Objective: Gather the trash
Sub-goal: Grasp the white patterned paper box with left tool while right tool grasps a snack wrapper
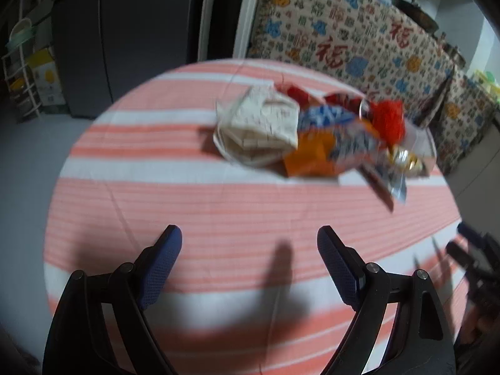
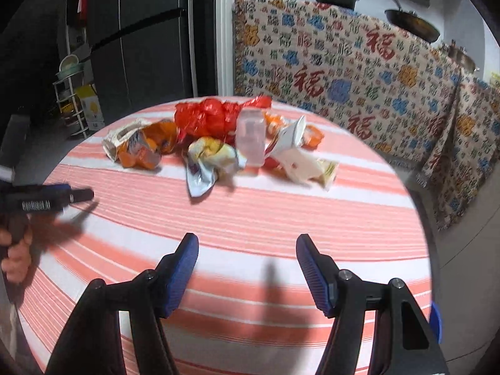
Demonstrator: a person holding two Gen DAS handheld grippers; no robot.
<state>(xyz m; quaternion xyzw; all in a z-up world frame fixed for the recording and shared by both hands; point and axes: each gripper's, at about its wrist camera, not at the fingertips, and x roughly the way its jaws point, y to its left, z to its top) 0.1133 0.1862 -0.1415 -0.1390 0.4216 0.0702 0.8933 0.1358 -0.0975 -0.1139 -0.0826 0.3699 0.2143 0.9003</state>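
Blue-padded left tongs (image 1: 249,234) agape, tilted tableward (image 1: 218,206)

The patterned cloth (image 2: 343,72) behind the table bears many 福 characters, largest in red.

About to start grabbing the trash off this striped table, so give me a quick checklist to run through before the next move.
1. Left gripper empty, jaws apart: ok.
2. Right gripper empty, jaws apart: ok.
3. Trash pile in sight on the table: ok.
4. Bare cloth between both grippers and the pile: ok.
5. Clear plastic bottle upright among the wrappers, could tip if nudged: not ok.
6. A bin or bag to drop trash into: cannot tell; only a red plastic bag lies crumpled in the pile.
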